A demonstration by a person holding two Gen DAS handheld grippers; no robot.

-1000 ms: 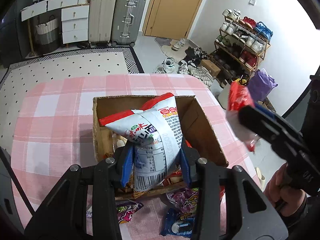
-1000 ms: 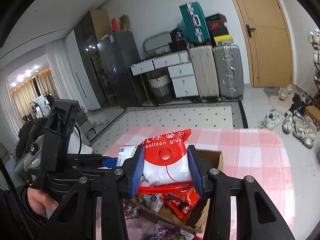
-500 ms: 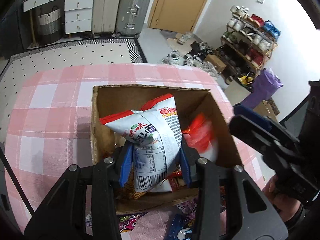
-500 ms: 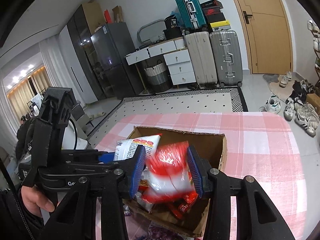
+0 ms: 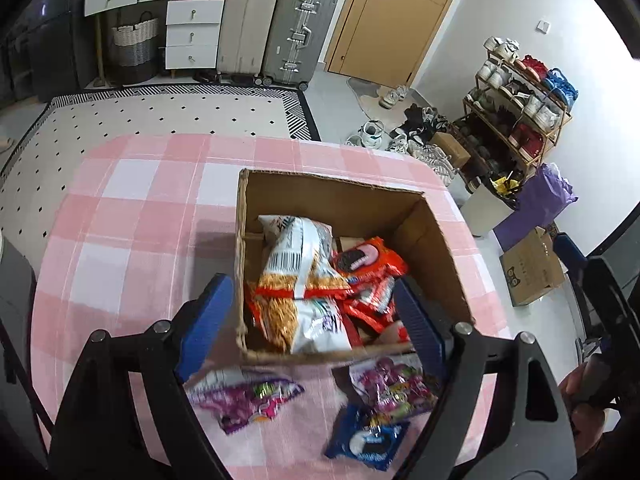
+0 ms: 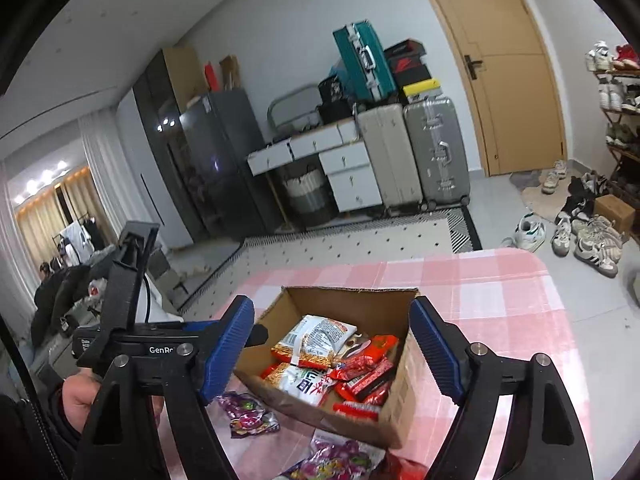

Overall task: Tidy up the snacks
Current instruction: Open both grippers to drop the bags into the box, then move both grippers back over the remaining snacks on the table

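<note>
An open cardboard box (image 5: 436, 240) (image 6: 402, 404) stands on the pink checked tablecloth. Inside lie a white and orange noodle-snack bag (image 5: 298, 276) (image 6: 310, 350), a red cookie pack (image 5: 368, 260) and several red packets (image 6: 366, 376). My left gripper (image 5: 312, 320) is open and empty just above the box's near edge. My right gripper (image 6: 332, 344) is open and empty above the box. Two purple candy bags (image 5: 244, 394) (image 5: 394, 390) and a blue cookie pack (image 5: 370, 440) lie on the cloth in front of the box.
The tablecloth (image 5: 132, 220) extends left of and behind the box. The right gripper's body shows at the right edge of the left wrist view (image 5: 600, 300). Suitcases (image 5: 296, 36), drawers and a shoe rack (image 5: 520, 100) stand around the room beyond.
Both grippers opened. The left let go of the white noodle bag and the right let go of the red and white bag; both dropped into the box. Both grippers pulled back.
</note>
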